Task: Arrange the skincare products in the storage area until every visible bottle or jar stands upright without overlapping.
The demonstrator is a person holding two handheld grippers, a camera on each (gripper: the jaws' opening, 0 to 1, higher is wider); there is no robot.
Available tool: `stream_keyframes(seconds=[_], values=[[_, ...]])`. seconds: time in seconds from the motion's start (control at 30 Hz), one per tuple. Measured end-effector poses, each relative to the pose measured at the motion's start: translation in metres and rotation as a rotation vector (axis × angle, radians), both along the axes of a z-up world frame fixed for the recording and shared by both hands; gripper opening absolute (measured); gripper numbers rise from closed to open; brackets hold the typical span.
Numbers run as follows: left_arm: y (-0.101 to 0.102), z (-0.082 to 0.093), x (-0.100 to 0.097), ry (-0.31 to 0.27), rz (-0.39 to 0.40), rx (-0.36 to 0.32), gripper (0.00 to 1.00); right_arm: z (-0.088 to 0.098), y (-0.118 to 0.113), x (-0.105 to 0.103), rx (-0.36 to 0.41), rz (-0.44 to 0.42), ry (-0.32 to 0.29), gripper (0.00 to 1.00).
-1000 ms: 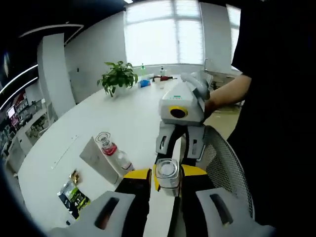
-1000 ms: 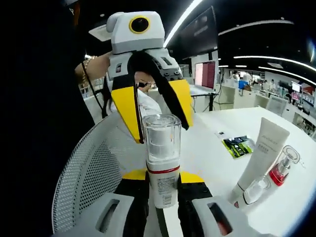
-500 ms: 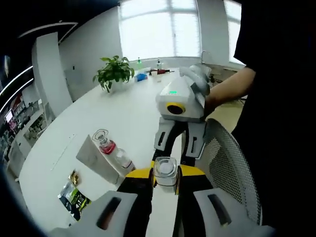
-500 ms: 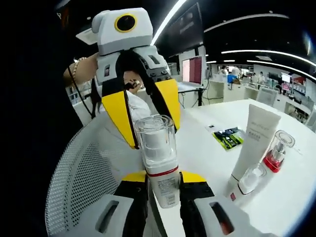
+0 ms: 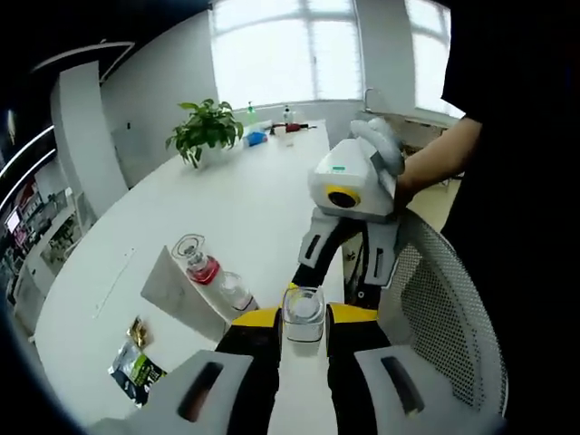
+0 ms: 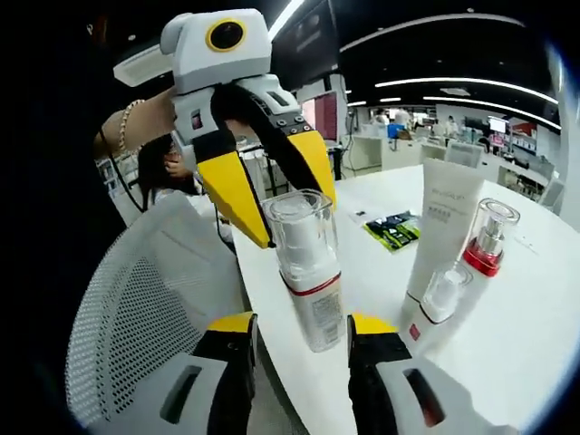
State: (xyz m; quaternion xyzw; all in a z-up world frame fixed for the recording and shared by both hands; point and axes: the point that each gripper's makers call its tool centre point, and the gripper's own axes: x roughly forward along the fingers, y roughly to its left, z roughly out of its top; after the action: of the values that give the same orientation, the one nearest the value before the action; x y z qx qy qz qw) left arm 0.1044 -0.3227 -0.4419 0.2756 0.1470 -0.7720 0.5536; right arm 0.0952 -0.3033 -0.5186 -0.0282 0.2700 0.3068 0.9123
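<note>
White counter (image 6: pixel 535 317) carries the pump bottle (image 6: pixel 308 272) upright near its edge, clamped between my left gripper (image 5: pixel 304 331) jaws; my right gripper (image 6: pixel 299 340) jaws stand apart around its base. My right gripper view reveals the tube (image 6: pixel 439 240) label; my left one, a plant (image 5: pixel 204 131).

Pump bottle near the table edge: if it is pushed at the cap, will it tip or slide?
The pump bottle is tall and narrow, so a push high on its cap would probably tip it rather than slide it. It stands close to the edge of the table, so a fall might carry it off. Its smooth body may slip in a light grip.
</note>
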Motion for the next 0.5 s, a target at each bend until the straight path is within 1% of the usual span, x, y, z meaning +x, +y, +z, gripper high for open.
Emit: stream_keyframes(seconds=[0.1, 0.17, 0.3, 0.47, 0.5], values=[[-0.003, -0.008, 0.009, -0.005, -0.004, 0.014, 0.21, 0.003, -0.004, 0.002, 0.017, -0.023, -0.006, 0.41], [-0.005, -0.012, 0.014, 0.003, -0.004, 0.019, 0.21, 0.005, -0.006, 0.001, 0.022, -0.032, -0.010, 0.45], [-0.009, -0.019, 0.020, -0.012, -0.015, 0.030, 0.21, 0.005, -0.014, -0.001, 0.026, -0.068, -0.008, 0.51], [-0.015, -0.029, 0.028, -0.006, -0.019, 0.034, 0.21, 0.003, -0.022, 0.000, 0.027, -0.112, -0.001, 0.58], [-0.016, -0.030, 0.030, -0.006, -0.019, 0.035, 0.21, 0.006, -0.022, 0.001, 0.043, -0.120, -0.005, 0.60]])
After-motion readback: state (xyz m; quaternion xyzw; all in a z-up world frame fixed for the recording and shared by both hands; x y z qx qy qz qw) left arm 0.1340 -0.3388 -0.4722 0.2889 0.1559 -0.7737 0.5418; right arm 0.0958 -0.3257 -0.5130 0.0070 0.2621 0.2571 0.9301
